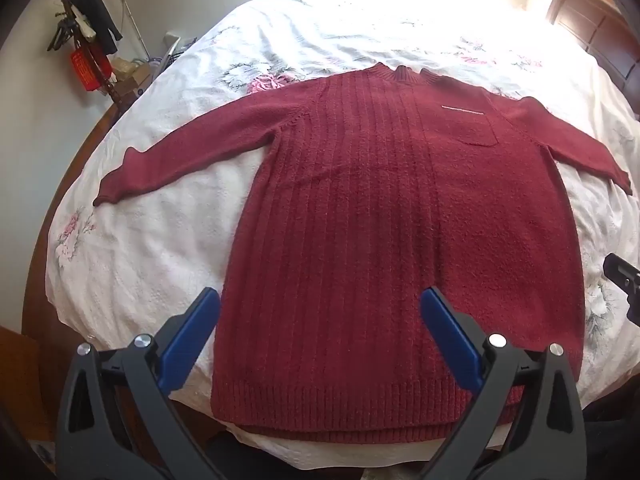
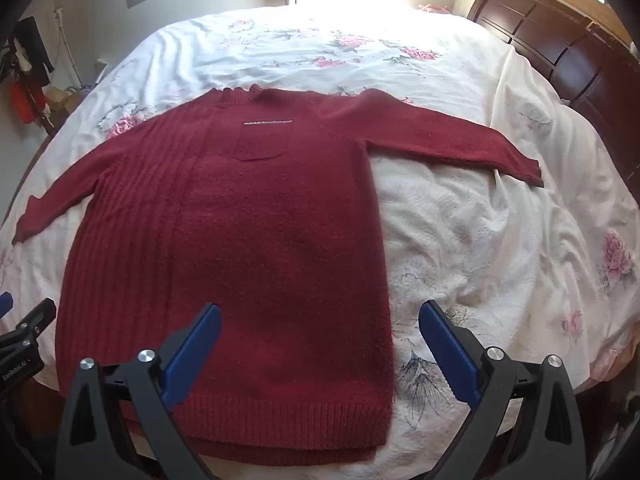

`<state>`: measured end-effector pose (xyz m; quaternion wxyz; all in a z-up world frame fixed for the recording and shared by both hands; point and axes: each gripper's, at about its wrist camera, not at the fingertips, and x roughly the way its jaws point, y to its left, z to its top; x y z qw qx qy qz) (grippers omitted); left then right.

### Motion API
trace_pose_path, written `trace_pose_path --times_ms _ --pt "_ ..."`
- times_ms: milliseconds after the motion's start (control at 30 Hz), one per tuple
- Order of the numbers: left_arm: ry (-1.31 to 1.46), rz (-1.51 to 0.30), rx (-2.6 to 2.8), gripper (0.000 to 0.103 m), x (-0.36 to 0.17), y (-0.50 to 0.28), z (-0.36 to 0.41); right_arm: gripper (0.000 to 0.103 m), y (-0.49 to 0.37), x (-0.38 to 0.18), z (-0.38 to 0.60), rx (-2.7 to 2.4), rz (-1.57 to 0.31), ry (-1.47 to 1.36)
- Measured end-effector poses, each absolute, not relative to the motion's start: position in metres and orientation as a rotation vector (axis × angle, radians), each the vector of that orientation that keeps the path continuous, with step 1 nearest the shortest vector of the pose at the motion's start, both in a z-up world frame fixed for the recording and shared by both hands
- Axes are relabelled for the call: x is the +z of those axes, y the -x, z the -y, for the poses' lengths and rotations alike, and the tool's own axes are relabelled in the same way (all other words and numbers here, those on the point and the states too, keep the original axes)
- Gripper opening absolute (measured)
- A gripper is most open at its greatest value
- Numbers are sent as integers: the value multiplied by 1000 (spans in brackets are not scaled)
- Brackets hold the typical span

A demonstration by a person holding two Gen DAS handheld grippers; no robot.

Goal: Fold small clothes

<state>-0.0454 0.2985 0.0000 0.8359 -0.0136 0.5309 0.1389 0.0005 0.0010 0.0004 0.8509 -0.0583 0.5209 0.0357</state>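
Note:
A dark red knitted sweater (image 1: 380,220) (image 2: 248,232) lies flat and face up on the bed, collar away from me, hem toward me, both sleeves spread out to the sides. It has a small chest pocket (image 2: 260,146) with a white line above it. My left gripper (image 1: 320,300) hovers open above the hem's left part, nothing between its blue pads. My right gripper (image 2: 320,316) hovers open above the hem's right corner, also holding nothing. Each gripper shows at the edge of the other's view.
The bed carries a white floral quilt (image 2: 500,240). A dark wooden headboard (image 2: 560,48) stands at the right. A coat rack with hanging items (image 1: 84,40) and boxes stand by the wall at left. Bright windows lie beyond the bed.

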Motion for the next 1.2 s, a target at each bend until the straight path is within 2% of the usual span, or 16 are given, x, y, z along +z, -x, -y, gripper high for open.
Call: trace_pose_path --times_ms 1200 --pt "50 -1126 314 100 -1 44 -305 99 -4 1 -1 93 -1096 90"
